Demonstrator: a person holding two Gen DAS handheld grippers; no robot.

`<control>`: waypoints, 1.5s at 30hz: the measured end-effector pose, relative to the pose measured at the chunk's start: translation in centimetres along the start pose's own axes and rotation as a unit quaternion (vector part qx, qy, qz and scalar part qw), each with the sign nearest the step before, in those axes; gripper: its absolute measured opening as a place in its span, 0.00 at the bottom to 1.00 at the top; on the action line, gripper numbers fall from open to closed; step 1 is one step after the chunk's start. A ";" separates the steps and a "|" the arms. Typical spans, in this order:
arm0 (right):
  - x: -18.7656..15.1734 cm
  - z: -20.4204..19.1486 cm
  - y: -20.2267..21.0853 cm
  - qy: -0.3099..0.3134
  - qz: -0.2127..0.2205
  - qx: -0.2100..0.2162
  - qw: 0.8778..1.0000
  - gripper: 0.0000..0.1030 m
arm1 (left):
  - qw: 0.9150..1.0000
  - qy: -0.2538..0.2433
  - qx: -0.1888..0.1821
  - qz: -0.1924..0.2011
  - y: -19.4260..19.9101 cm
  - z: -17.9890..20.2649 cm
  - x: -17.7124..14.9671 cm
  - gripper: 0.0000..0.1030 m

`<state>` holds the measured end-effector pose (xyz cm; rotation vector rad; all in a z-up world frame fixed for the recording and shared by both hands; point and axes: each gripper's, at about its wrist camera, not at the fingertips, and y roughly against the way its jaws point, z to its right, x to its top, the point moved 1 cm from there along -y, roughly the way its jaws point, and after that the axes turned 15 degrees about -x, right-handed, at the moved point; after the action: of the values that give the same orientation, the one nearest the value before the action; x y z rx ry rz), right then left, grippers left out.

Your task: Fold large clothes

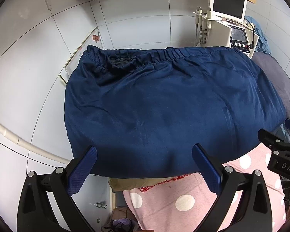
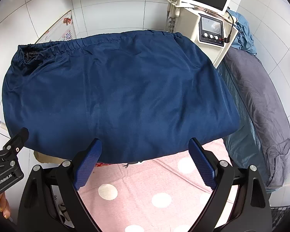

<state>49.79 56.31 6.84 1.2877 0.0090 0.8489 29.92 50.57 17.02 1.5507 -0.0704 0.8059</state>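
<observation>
A dark blue garment (image 1: 164, 106) with an elastic gathered waistband lies folded flat, waistband at the far edge. The right wrist view shows the same blue garment (image 2: 116, 96) spread wide across the middle. My left gripper (image 1: 145, 150) is open above its near edge, nothing between the blue pads. My right gripper (image 2: 145, 143) is open too, fingers straddling the near hem without touching it. Each gripper shows at the edge of the other's view: the right gripper's body (image 1: 280, 150) and the left gripper's body (image 2: 7, 160).
A pink blanket with white dots (image 2: 154, 189) covers the surface under the garment. A grey cushion (image 2: 261, 100) lies along the right. A white machine with a screen (image 2: 208, 15) stands at the far right. Tiled wall behind; floor and a white pipe (image 1: 19, 139) to the left.
</observation>
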 end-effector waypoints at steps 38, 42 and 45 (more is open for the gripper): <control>-0.9 0.0 0.3 -0.014 0.018 -0.007 1.000 0.87 | 1.000 -0.003 -0.003 -0.008 -0.5 0.1 -0.5 0.94; -1.0 0.1 0.3 -0.015 0.018 -0.006 1.000 0.87 | 1.000 -0.004 0.000 -0.009 -0.6 0.1 -0.6 0.94; -1.0 0.1 0.4 -0.014 0.019 -0.007 1.000 0.87 | 1.000 -0.001 -0.001 -0.010 -0.7 0.0 -0.6 0.94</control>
<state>48.88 55.70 6.68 1.2910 -0.0438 0.8614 29.85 50.42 16.16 1.5485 -0.0580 0.7881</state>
